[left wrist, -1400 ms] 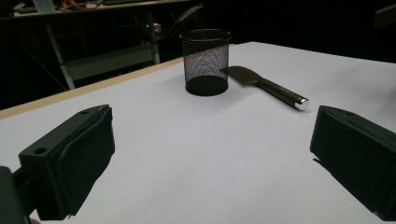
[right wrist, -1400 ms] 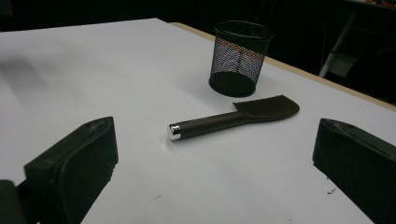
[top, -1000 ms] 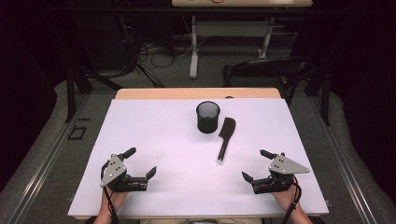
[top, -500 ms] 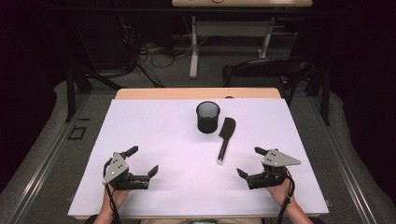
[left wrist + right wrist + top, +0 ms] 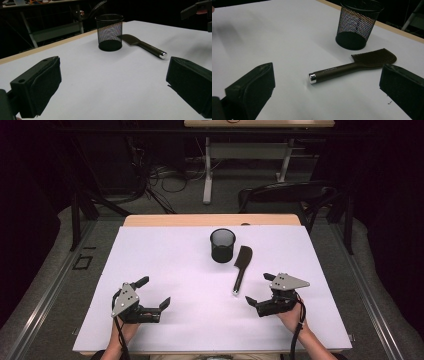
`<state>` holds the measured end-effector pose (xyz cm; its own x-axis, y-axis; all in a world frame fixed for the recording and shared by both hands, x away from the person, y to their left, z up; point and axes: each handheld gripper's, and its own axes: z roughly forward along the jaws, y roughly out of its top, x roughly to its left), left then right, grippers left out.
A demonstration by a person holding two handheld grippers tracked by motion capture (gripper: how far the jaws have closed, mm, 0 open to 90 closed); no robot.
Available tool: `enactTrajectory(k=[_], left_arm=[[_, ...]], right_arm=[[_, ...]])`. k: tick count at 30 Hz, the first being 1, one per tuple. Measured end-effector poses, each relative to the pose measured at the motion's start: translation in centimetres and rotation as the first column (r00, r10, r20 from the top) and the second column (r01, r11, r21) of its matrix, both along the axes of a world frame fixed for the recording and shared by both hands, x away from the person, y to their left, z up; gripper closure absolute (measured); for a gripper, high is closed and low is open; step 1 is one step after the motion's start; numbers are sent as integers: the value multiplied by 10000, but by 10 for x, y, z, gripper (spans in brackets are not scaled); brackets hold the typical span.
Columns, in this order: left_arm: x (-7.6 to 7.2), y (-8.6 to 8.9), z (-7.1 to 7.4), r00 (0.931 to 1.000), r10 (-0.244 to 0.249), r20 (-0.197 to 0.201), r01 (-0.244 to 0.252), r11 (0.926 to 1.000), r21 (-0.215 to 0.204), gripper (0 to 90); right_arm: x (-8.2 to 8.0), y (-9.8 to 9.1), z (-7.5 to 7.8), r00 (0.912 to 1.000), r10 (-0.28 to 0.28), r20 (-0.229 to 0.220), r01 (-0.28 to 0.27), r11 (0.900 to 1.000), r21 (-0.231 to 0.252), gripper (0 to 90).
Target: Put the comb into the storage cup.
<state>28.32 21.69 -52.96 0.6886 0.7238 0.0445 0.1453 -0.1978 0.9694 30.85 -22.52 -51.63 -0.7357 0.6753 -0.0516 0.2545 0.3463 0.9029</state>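
While its jaws stand spread, the right gripper (image 5: pixel 259 289) hovers just beside the hairbrush (image 5: pixel 241 268).

A dark brown hairbrush (image 5: pixel 352 67) lies flat on the white table, bristle pad up. Its handle ends in a shiny silver cap and carries small lettering, too fine to read. The paddle end lies just beside the black mesh cup (image 5: pixel 222 245), apparently not touching it; the handle points away from the cup.

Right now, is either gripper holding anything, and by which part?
Nothing is held. The left gripper and right gripper are both open over bare table. The brush lies flat beside the mesh cup, untouched.
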Motion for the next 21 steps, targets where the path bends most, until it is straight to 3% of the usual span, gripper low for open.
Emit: enactTrajectory(k=[21], left_arm=[[0,-2,0,9999,-25,-120,26,10000,90,0]], right_arm=[[32,24,-1,9989,182,-440,-189,9997,-158,0]])
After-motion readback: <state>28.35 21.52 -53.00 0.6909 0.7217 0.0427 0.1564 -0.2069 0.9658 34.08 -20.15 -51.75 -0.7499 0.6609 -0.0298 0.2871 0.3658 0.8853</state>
